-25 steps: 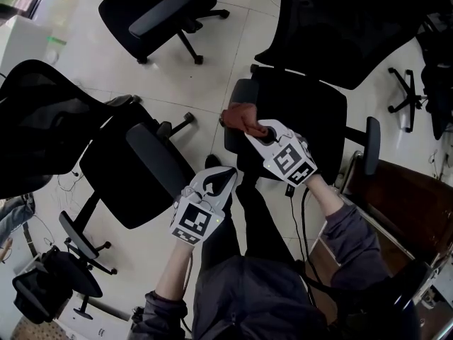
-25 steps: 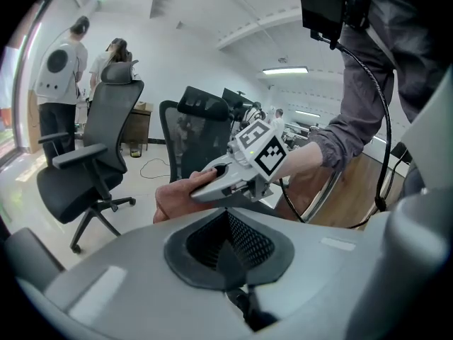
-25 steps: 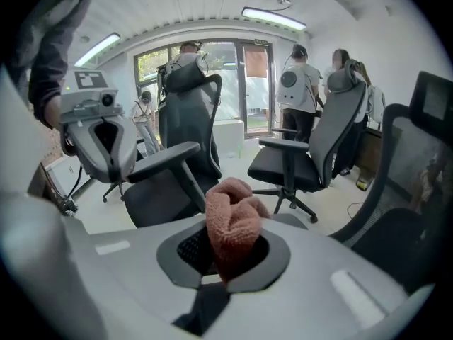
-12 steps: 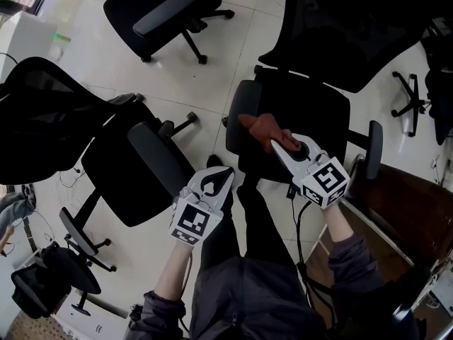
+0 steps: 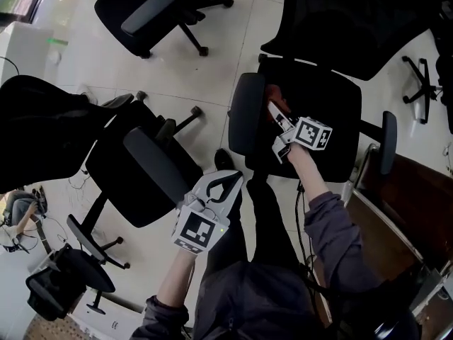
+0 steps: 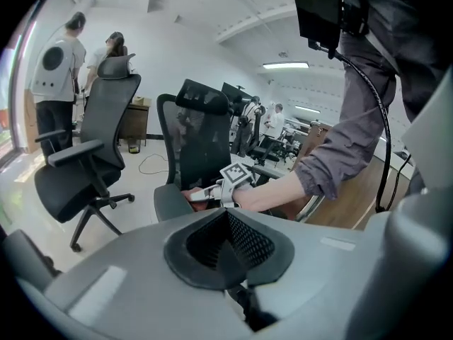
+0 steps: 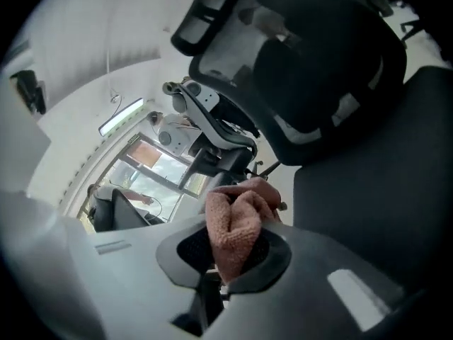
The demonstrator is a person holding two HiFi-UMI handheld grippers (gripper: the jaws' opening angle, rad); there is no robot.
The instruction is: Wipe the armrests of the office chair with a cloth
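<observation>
— Fingers of the right gripper [image 7: 225,261], how do they stand?
— Pinching the pink cloth [image 7: 237,222], just beside the office chair's armrest [image 5: 246,112], on its seat side.
— And the left gripper [image 6: 228,257]?
— Pressed together on nothing, apart from that armrest, below it in the head view.

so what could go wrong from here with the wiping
1. The pinkish terry cloth is bunched in the right gripper, so little flat fabric may meet the black padded armrest.
2. The left gripper hangs shut and empty, away from the black office chair; pressing could swivel it.
</observation>
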